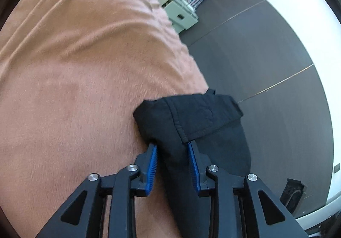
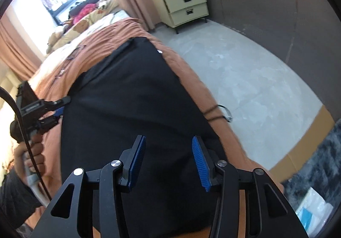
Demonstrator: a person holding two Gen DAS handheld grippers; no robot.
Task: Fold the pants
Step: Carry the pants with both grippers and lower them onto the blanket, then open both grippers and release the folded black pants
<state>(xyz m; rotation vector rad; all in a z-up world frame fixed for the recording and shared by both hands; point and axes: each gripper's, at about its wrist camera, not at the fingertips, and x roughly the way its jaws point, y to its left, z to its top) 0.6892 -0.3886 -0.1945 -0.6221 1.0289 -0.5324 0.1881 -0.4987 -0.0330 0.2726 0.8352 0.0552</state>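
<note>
**Black pants on the bed, both hand-held grippers parted**

The black pants [image 2: 132, 110] lay spread flat on the bed's orange-brown cover [image 1: 85, 67], along the edge of the bed that faced the grey floor [image 2: 245, 80]. In the left wrist view a hemmed end of the cloth sat at that edge and partly hung over it.

The left hand-held gripper [image 1: 172, 148] stood narrowly parted, a fold of the pants running between its blue pads [image 1: 152, 165]; whether the pads pressed on the cloth could not be told. In the right wrist view it met the pants' far side, its handle in a person's hand [image 2: 29, 159].

The right hand-held gripper [image 2: 169, 142] hung over the near part of the pants, its jaws well apart with nothing gripped between them.

A cream nightstand [image 2: 185, 6] stood beyond the bed's far corner.
</note>
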